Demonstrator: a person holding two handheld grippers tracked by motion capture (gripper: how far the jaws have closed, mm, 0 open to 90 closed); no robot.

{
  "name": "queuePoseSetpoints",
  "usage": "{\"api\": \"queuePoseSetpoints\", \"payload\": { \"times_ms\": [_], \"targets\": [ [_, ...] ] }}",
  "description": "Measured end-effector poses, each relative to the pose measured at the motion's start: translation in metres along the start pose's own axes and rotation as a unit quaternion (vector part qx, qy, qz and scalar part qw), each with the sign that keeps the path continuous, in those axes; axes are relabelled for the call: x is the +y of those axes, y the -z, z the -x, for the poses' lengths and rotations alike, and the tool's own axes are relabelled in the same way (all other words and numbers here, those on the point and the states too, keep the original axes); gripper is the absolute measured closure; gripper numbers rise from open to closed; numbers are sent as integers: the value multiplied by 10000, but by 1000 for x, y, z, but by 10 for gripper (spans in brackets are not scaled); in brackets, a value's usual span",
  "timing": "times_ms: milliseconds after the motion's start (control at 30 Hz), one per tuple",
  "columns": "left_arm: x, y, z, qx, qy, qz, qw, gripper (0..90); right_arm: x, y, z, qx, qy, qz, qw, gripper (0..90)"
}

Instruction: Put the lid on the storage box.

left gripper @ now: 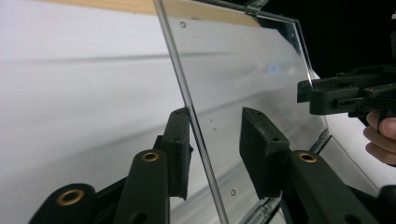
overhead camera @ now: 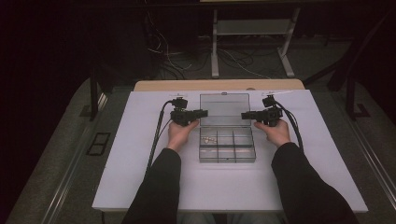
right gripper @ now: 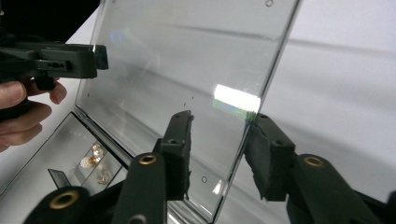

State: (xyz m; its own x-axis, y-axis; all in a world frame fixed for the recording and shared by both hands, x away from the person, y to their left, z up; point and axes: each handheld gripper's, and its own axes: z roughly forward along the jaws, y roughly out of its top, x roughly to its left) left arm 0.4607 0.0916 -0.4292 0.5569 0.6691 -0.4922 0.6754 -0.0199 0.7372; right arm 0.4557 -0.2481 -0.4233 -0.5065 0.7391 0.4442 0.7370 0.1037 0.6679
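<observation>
A clear plastic compartment box (overhead camera: 227, 151) sits mid-table with its lid (overhead camera: 224, 108) raised. Small gold and pearl pieces (overhead camera: 208, 139) lie in its near-left compartment, and the right gripper view shows these pieces (right gripper: 93, 157) too. My left gripper (overhead camera: 204, 112) straddles the lid's left edge. In the left gripper view the lid (left gripper: 243, 60) stands between the left gripper's (left gripper: 215, 114) jaws, one pad against it and the other apart. My right gripper (overhead camera: 243, 115) straddles the right edge. There the lid (right gripper: 187, 56) stands between the right gripper's (right gripper: 223, 116) jaws, with a gap on one side.
The box rests on a white mat (overhead camera: 154, 177) over a wooden table (overhead camera: 154, 86). Beyond the far edge, cables (overhead camera: 177, 60) and a white desk frame (overhead camera: 215, 51) stand on the dark floor. Black cables (overhead camera: 156, 135) trail from both grippers over the mat.
</observation>
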Motion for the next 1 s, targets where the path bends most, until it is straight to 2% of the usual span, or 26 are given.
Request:
{"api": "queuePoseSetpoints", "payload": {
  "times_ms": [200, 400, 467, 567, 700, 733, 833, 933, 1000],
  "targets": [
    [1, 10, 4, -209, -58, 177, 9996, 652, -1, 11, -4, -10, 150, 189, 9997, 702],
    [0, 16, 12, -34, -265, 248, 9993, 734, -5, 19, -9, 24, 241, 314, 9992, 731],
    [-1, 18, 12, -46, -281, 273, 9992, 762, -6, 20, -10, 20, 269, 329, 9991, 734],
    [-1, 18, 13, -36, -308, 290, 9991, 765, -6, 21, -11, -20, 388, 336, 9987, 735],
    [-2, 18, 13, -40, -350, 328, 9988, 765, -6, 21, -11, -5, 403, 340, 9986, 734],
    [-3, 19, 12, -42, -376, 334, 9987, 765, -6, 21, -11, -7, 401, 327, 9987, 730],
    [-3, 18, 13, -10, -371, 339, 9987, 767, -4, 22, -13, 29, 421, 360, 9985, 621],
    [-3, 19, 13, -12, -368, 337, 9988, 766, -1, 21, -17, -69, 538, 407, 9977, 601],
    [-3, 19, 14, -11, -369, 344, 9987, 766, 2, 22, -17, -41, 541, 465, 9974, 593]
  ]
}}
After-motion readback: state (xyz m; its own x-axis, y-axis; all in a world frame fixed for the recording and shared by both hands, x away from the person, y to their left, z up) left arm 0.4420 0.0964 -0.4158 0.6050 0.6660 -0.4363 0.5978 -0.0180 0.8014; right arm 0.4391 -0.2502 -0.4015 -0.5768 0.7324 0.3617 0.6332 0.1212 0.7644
